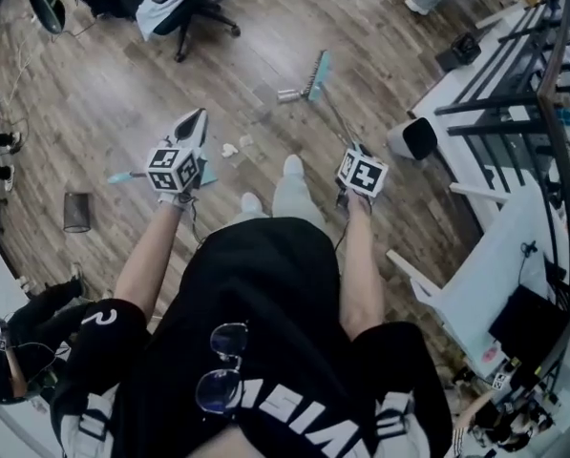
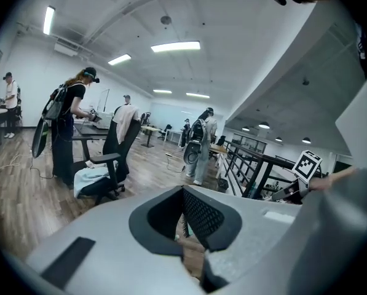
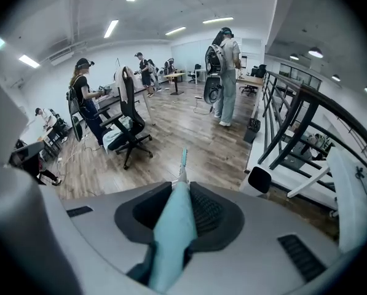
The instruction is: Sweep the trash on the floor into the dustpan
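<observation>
Wood-plank floor (image 1: 122, 84) (crumpled pale scraps (image 1: 229, 149)); right tool (image 3: 182, 192) grips teal broom (image 1: 315, 74).

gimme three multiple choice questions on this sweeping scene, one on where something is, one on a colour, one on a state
1. Where is the broom head?
A. on the wood floor ahead of the person, beside a silvery piece of trash
B. on the white table
C. on the seat of the office chair

2. What colour is the broom handle?
A. red
B. teal
C. yellow

3. What state is the right gripper in?
A. open and empty
B. shut on a crumpled paper
C. shut on the broom handle

Answers:
1 A: the head view shows the broom head down on the boards next to the silvery piece.
2 B: the right gripper view shows a teal shaft running out between the jaws.
3 C: in that view, the jaws close on the handle from both sides.
</observation>
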Motion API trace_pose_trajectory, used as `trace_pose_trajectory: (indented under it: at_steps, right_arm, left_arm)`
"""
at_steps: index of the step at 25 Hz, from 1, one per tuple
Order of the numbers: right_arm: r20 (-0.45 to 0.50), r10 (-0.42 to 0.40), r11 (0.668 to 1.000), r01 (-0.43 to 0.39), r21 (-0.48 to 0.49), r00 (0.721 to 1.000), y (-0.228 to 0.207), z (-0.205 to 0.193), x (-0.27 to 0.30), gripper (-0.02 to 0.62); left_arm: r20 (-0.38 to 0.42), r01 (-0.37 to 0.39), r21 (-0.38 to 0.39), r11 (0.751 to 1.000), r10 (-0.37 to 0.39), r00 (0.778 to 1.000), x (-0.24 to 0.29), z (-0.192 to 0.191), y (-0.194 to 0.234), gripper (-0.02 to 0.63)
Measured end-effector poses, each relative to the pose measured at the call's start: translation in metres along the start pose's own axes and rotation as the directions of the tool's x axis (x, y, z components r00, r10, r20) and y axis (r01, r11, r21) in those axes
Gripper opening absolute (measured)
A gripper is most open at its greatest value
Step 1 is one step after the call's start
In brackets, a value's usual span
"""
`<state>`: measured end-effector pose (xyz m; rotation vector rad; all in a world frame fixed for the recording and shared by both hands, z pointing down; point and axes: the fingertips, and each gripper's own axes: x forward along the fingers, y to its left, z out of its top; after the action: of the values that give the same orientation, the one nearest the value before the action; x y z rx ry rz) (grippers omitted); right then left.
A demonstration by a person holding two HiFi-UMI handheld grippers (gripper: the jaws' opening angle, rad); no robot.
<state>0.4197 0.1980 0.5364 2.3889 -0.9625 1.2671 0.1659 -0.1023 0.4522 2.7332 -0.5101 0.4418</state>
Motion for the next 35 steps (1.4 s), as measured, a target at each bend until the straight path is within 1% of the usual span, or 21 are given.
trace_pose_trajectory:
  at_steps: [2, 5, 8, 11, 14, 18, 22, 23, 24, 26, 27, 30, 32, 35]
  right_arm:
    - [-0.013, 0.003, 1.000, -0.003, -0.002, 1.000, -0.012, 0.010, 0.013, 0.083]
    - [-0.037, 0.010, 1.000, -0.010, -0.004, 0.999, -0.030, 0.026, 0.034, 0.083]
    - [-0.051, 0.021, 1.000, -0.021, -0.009, 0.998, -0.046, 0.048, 0.061, 0.083]
    - [-0.101, 0.027, 1.000, -0.028, -0.011, 0.994, -0.063, 0.058, 0.091, 0.083]
    - [-0.142, 0.031, 0.999, -0.036, -0.029, 0.989, -0.076, 0.070, 0.125, 0.083]
    - [-0.189, 0.056, 0.997, -0.066, -0.044, 0.980, -0.083, 0.089, 0.175, 0.083]
    - [-0.244, 0.036, 0.995, -0.059, -0.086, 0.969, -0.091, 0.094, 0.220, 0.083]
    - [-0.251, 0.023, 0.993, -0.051, -0.106, 0.968, -0.094, 0.094, 0.231, 0.083]
    - [-0.255, -0.008, 0.990, -0.029, -0.139, 0.967, -0.100, 0.096, 0.241, 0.083]
    - [-0.250, -0.077, 0.975, 0.021, -0.219, 0.965, -0.111, 0.099, 0.264, 0.083]
    - [-0.244, -0.093, 0.968, 0.030, -0.250, 0.965, -0.112, 0.100, 0.276, 0.083]
    - [-0.261, -0.101, 0.947, 0.012, -0.320, 0.960, -0.101, 0.091, 0.312, 0.083]
    - [-0.272, -0.102, 0.926, -0.008, -0.377, 0.957, -0.092, 0.083, 0.331, 0.083]
    - [-0.287, -0.076, 0.901, -0.057, -0.430, 0.955, -0.076, 0.071, 0.352, 0.083]
  left_arm:
    - [-0.010, 0.000, 0.012, 1.000, 0.000, 1.000, 0.019, 0.008, -0.010, -0.002]
    - [-0.027, 0.007, 0.011, 1.000, -0.006, 1.000, 0.051, 0.015, -0.024, -0.002]
    - [-0.030, 0.010, -0.003, 1.000, -0.010, 1.000, 0.086, 0.027, -0.034, -0.002]
    - [-0.024, -0.005, -0.022, 1.000, 0.005, 1.000, 0.118, 0.037, -0.043, -0.002]
    - [-0.033, -0.029, -0.034, 0.999, 0.028, 0.999, 0.143, 0.040, -0.044, -0.002]
    - [-0.042, -0.061, -0.040, 0.997, 0.059, 0.997, 0.183, 0.042, -0.036, -0.002]
    - [-0.045, -0.064, -0.061, 0.996, 0.062, 0.997, 0.225, 0.032, -0.037, -0.002]
    - [-0.047, -0.061, -0.065, 0.996, 0.058, 0.997, 0.236, 0.028, -0.039, -0.002]
    - [-0.049, -0.057, -0.067, 0.996, 0.054, 0.997, 0.247, 0.024, -0.041, -0.002]
    - [-0.058, -0.052, -0.064, 0.997, 0.048, 0.997, 0.267, 0.014, -0.043, -0.002]
    - [-0.063, -0.053, -0.064, 0.997, 0.049, 0.997, 0.276, 0.008, -0.042, -0.002]
    - [-0.074, -0.071, -0.086, 0.994, 0.065, 0.995, 0.291, -0.009, -0.035, -0.002]
    - [-0.086, -0.087, -0.096, 0.992, 0.079, 0.993, 0.291, -0.019, -0.028, -0.002]
    - [-0.112, -0.118, -0.101, 0.988, 0.107, 0.988, 0.287, -0.036, -0.016, -0.002]
